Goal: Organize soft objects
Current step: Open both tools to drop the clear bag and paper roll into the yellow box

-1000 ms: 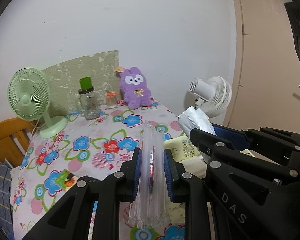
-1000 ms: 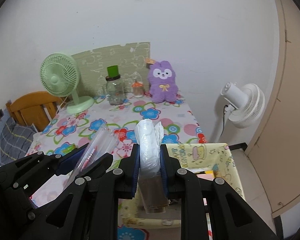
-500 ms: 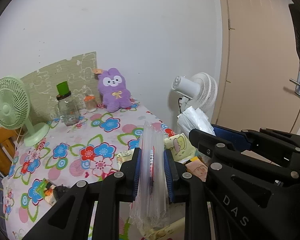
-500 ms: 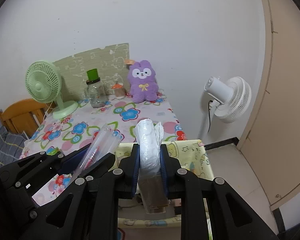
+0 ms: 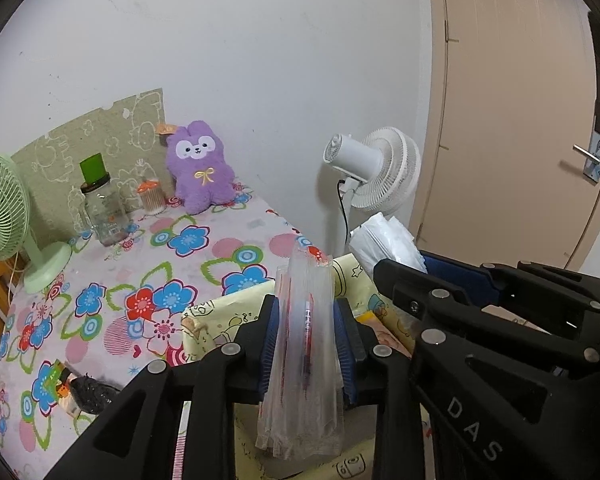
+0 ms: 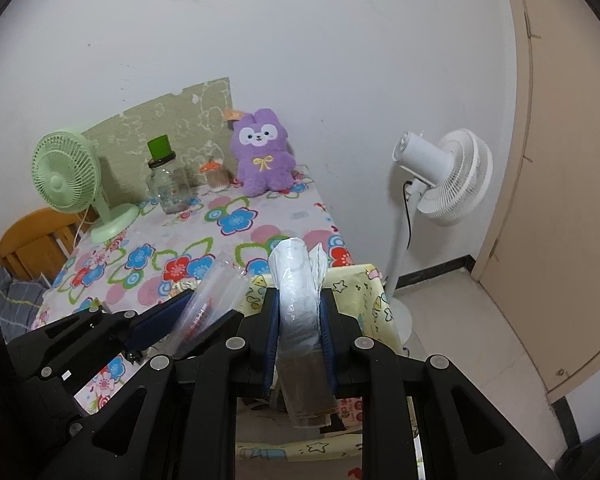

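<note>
My left gripper (image 5: 306,312) has a clear plastic bag with a red strip (image 5: 304,364) upright between its blue pads. Its jaws are opening, and the pads still touch the bag. My right gripper (image 6: 298,300) is shut on a folded whitish plastic bag (image 6: 296,268). Both hang side by side over a yellow cartoon-print fabric box (image 6: 364,276) beside the table. The left wrist view shows the right gripper (image 5: 404,264) with its bag (image 5: 384,240). The right wrist view shows the left gripper (image 6: 204,312). A purple plush (image 5: 202,168) sits at the table's far edge.
The flowered tablecloth (image 5: 140,272) carries a green desk fan (image 5: 0,204), a glass jar with a green lid (image 5: 100,208) and a small mushroom jar (image 5: 152,198). A white standing fan (image 6: 448,176) stands on the floor by the beige door (image 5: 520,120). A wooden chair (image 6: 32,240) is at the left.
Both grippers have moved right, off the table and over the yellow box, each still carrying its bag. The left pads now stand slightly wider apart.
</note>
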`<state>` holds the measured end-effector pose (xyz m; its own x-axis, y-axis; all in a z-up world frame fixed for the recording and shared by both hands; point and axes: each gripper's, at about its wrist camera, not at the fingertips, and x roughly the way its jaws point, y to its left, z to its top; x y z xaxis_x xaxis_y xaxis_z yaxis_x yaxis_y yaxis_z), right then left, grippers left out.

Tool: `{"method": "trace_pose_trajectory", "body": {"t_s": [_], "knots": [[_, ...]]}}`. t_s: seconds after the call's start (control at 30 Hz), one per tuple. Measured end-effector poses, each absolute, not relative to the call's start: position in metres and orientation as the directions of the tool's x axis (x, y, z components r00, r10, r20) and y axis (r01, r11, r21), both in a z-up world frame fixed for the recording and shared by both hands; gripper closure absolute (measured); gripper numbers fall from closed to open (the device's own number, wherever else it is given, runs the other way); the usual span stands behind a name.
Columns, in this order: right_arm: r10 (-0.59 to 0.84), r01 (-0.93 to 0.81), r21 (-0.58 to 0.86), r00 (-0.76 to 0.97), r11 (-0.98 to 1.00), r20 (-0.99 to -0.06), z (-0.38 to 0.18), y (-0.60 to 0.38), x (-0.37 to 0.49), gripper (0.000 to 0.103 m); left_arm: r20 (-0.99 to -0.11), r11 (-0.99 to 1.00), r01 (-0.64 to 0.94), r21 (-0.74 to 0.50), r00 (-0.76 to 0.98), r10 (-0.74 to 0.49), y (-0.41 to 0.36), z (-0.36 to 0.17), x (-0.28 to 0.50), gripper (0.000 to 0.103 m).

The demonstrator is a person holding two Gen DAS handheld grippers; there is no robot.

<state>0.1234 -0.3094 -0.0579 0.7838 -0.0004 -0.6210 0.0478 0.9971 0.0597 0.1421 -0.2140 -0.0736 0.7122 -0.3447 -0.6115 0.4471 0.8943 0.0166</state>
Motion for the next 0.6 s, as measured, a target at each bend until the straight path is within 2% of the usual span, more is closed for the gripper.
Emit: {"method": "trace_pose_trajectory", "body": {"t_s": [0.17, 0.23, 0.37, 0.4, 0.6], "knots": [[-0.002, 0.061, 0.071, 0.771, 0.996, -0.637, -0.066, -0.318, 0.128, 0.081, -0.643, 0.876, 0.482, 0.006, 0.673, -0.366, -0.222, -0.082, 0.147, 0.053], [-0.001, 0.065, 0.076, 0.768, 0.995, -0.640, -0.068, -0.319, 0.129, 0.081, -0.652, 0.875, 0.483, 0.015, 0.669, -0.358, -0.222, -0.085, 0.147, 0.040], [0.016, 0.061, 0.097, 0.761, 0.993, -0.649, -0.074, -0.320, 0.133, 0.081, -0.653, 0.877, 0.478, 0.042, 0.678, -0.338, -0.222, -0.087, 0.147, 0.028], [0.022, 0.059, 0.102, 0.757, 0.993, -0.653, -0.075, -0.320, 0.134, 0.081, -0.654, 0.877, 0.478, 0.046, 0.678, -0.336, -0.222, -0.087, 0.147, 0.020], [0.040, 0.054, 0.124, 0.759, 0.991, -0.650, -0.080, -0.315, 0.138, 0.081, -0.665, 0.888, 0.456, 0.063, 0.683, -0.304, -0.215, -0.091, 0.150, 0.014]]}}
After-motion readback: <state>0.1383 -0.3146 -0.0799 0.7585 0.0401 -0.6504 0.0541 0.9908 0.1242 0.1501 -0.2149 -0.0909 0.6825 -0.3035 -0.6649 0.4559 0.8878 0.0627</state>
